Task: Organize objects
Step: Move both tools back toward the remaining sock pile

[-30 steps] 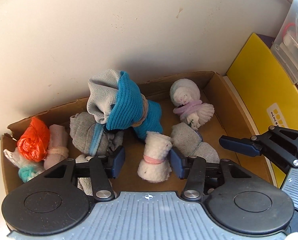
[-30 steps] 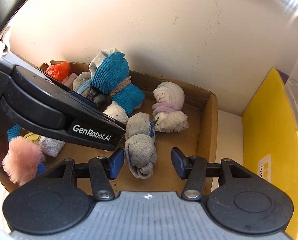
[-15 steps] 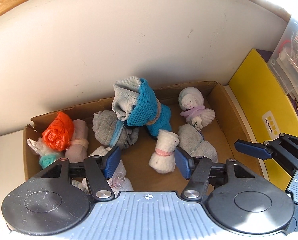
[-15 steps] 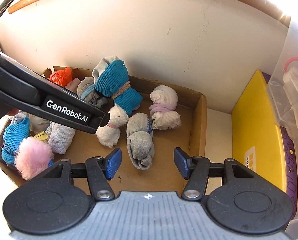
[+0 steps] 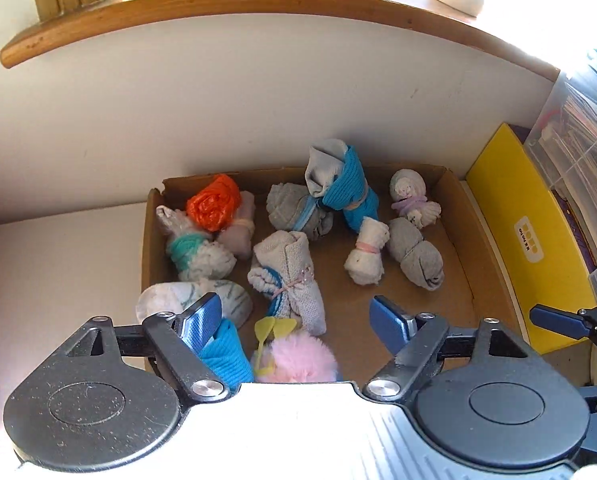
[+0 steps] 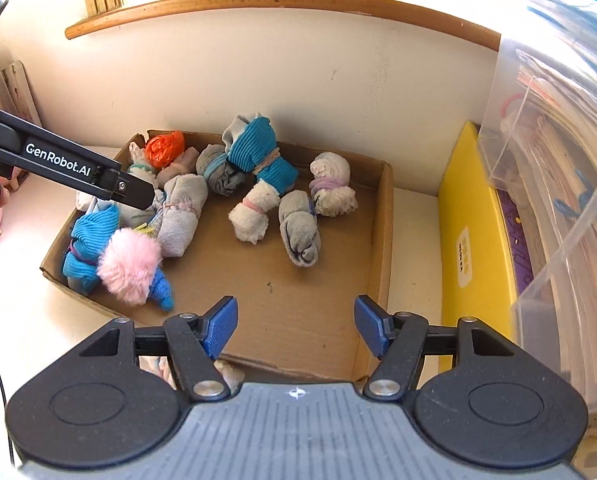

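The left gripper [image 5: 296,322] tilts steeply down over the near left part of the cardboard box [image 5: 456,200], its jaws opening with nothing pressed between them. The right gripper [image 6: 294,326] hangs over the bare near right corner of the box, jaws also opening and empty. Rolled sock bundles [image 6: 254,216] lie across the box floor, with a pink pompom [image 6: 128,266] at the near left.

Bright daylight pours in from above the curved wooden ledge [image 5: 218,4], blowing out the upper right corners. The pale grey body of the left hand-held gripper [image 5: 294,322] glares white. Fisheye bends the edges; focus stays sharp.
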Available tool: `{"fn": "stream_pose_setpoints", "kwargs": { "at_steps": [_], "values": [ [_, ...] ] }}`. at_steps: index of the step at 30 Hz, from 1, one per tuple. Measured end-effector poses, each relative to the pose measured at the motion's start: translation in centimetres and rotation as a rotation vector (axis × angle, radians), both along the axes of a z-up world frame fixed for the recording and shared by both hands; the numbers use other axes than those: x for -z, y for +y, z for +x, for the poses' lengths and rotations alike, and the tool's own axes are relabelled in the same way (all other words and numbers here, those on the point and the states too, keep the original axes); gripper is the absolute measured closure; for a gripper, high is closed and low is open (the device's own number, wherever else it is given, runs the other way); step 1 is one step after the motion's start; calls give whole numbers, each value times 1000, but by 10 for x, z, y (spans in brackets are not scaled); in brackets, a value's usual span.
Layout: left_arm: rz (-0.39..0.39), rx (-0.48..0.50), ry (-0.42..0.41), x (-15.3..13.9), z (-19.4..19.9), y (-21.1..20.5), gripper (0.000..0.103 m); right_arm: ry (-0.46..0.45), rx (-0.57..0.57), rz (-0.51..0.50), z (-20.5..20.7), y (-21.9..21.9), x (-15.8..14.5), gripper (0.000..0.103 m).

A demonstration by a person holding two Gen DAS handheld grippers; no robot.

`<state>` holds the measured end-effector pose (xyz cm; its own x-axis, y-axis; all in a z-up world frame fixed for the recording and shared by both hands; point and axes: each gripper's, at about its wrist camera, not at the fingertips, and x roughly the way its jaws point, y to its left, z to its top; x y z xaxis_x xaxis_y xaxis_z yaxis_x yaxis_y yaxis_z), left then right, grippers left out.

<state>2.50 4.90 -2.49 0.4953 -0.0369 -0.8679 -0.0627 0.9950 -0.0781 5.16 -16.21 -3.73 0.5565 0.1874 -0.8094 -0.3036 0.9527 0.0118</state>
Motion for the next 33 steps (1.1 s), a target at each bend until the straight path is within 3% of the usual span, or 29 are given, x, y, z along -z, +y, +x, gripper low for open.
{"fn": "stream_pose_setpoints", "kwargs": {
  "at_steps": [8, 15, 19, 23, 26, 33],
  "values": [
    [-14, -46, 69, 26, -67, 3, 17, 29, 14, -7, -45, -2, 15, 42],
    [2, 17, 169, 65, -93, -19, 17, 49, 6, -35, -74, -2, 35, 43],
    [2, 59, 190, 77, -95, -32, 17, 58, 73, -7, -112, -31, 24, 41],
    [28, 94, 196, 84, -92, -40, 13, 89, 113, -9, -112, -42, 38, 43],
    [54, 116, 183, 86, -86, -46, 8, 61, 122, -5, -108, -40, 35, 44],
    [140, 116, 208, 90, -83, -45, 11, 41, 56, 3, -97, -10, 34, 41]
  ]
}}
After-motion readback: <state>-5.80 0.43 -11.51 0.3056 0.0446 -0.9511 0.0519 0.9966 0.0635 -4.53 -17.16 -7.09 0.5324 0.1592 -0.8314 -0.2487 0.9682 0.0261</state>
